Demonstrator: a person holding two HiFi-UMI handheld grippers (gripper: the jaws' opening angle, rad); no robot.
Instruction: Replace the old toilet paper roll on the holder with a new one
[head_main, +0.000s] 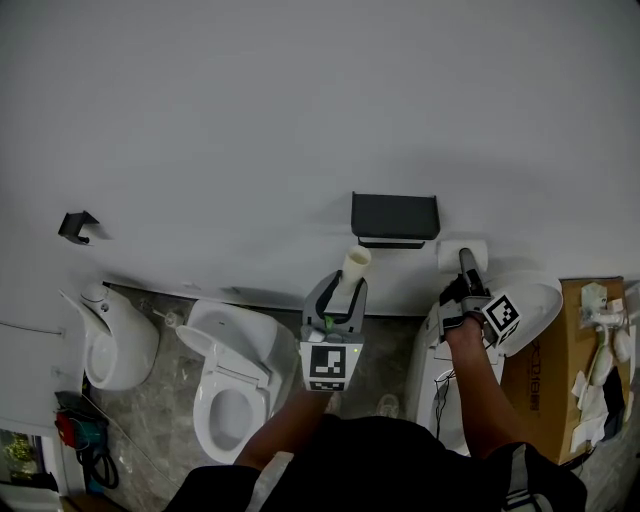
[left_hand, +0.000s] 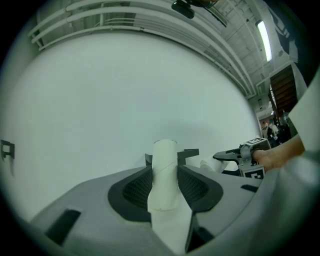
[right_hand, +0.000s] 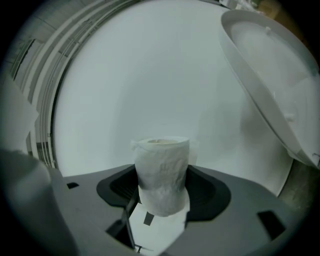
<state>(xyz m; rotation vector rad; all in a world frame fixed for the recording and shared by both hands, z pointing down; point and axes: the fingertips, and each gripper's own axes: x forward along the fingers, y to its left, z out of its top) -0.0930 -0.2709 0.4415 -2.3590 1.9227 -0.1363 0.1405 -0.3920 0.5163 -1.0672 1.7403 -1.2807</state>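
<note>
Gripping cardboard tube (left_hand: 164, 170), left tool (head_main: 347, 283); right tool (head_main: 466, 264) clamps paper roll (right_hand: 162, 175); holder (head_main: 395, 215) only in head view.

In the head view the person's trunk (head_main: 400, 465) runs off the bottom edge, and the right arm (head_main: 475, 385) covers much of the toilet (head_main: 422, 350) under it. The box (head_main: 548, 350) is cut by the right edge; the bits (head_main: 598, 300) on it are too small to tell. In the left gripper view the tube (left_hand: 164, 160) hides most of the holder (left_hand: 191, 152), and its lower end is lost inside the left tongs (left_hand: 164, 175). In the right gripper view the lid (right_hand: 270, 75) runs off the right edge, and the lower end of the roll (right_hand: 162, 170) sinks out of sight in the right tongs (right_hand: 162, 192).
</note>
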